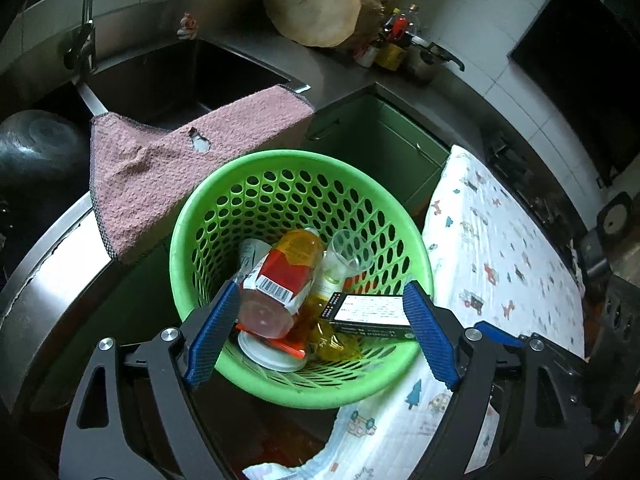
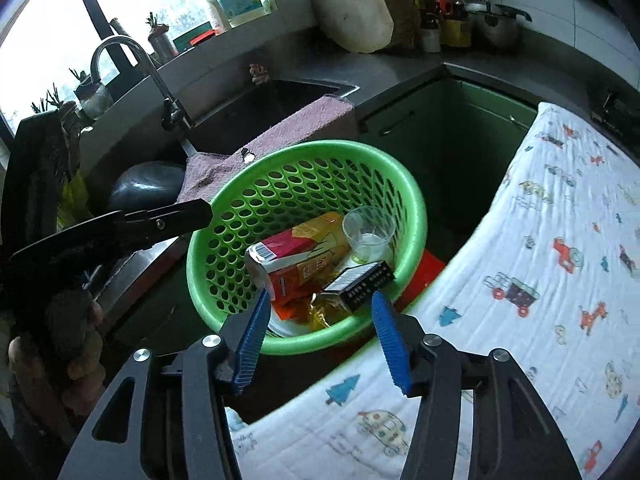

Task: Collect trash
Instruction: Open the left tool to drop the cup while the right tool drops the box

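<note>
Green basket (image 1: 188, 236) of collected trash, both grippers poised over its near rim.

Contents: orange-labelled bottle (image 1: 280, 280), long axis running from 6 toward 12 o'clock in the left wrist view; clear plastic cup (image 1: 348, 252) at 1 o'clock of it; dark printed box (image 1: 372, 312) at 4 o'clock, long axis crosswise; yellow wrapper (image 1: 332, 336) and white lid (image 1: 264, 354) underneath. Left gripper (image 1: 316, 332): jaws wide, straddling the bottle's base and the box, pads pressing on nothing. Right gripper (image 2: 320, 340): jaws narrower but parted, empty, with the basket (image 2: 208, 280) and the box (image 2: 360, 284) at 12 o'clock. Left appears nearer the contents. Surroundings: pink towel (image 1: 160, 172) over the sink edge at 10 o'clock, printed cloth (image 1: 500, 248) on the surface at 3 o'clock.
</note>
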Demonstrator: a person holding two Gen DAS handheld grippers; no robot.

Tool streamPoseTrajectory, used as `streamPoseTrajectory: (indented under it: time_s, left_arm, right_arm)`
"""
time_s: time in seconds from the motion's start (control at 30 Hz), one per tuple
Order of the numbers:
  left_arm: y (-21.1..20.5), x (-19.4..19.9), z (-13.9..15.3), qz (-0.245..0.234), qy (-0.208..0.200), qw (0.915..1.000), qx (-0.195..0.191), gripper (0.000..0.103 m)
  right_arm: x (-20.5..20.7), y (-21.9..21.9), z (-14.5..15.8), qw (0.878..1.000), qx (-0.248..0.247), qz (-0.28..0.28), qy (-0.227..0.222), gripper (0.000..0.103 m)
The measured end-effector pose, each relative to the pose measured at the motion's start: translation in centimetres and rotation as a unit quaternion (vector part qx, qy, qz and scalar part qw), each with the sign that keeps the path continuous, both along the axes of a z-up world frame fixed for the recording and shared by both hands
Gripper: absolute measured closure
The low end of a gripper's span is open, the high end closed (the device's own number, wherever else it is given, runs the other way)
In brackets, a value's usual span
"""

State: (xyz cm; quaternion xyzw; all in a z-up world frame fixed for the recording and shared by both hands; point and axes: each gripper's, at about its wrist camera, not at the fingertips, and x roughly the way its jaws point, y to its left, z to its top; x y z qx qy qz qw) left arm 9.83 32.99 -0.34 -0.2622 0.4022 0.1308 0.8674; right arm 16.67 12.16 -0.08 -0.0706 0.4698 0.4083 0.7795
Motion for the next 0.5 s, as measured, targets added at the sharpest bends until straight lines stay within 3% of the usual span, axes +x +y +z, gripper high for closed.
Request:
streamPoseTrajectory:
  time_s: [0.3, 0.4, 0.5]
  left_arm:
    - [-3.0, -0.3, 1.2, -0.016, -0.006, 0.9996, 0.023, 0.02]
    - [-4.1, -0.4, 1.5, -0.021, -0.004, 0.9992, 0.033, 0.013]
    - [-5.4, -0.5, 2.0, -0.026, -0.006, 0.9984, 0.051, 0.013]
  right_arm:
    - [-0.6, -3.6, 1.3, 1.0, -0.003, -0.015, -0.023, 0.046]
    - [-0.8, -4.7, 1.6, 0.999, -0.001, -0.019, -0.028, 0.042]
    - [-1.2, -6.1, 2.2, 0.999, 0.0, -0.024, -0.039, 0.041]
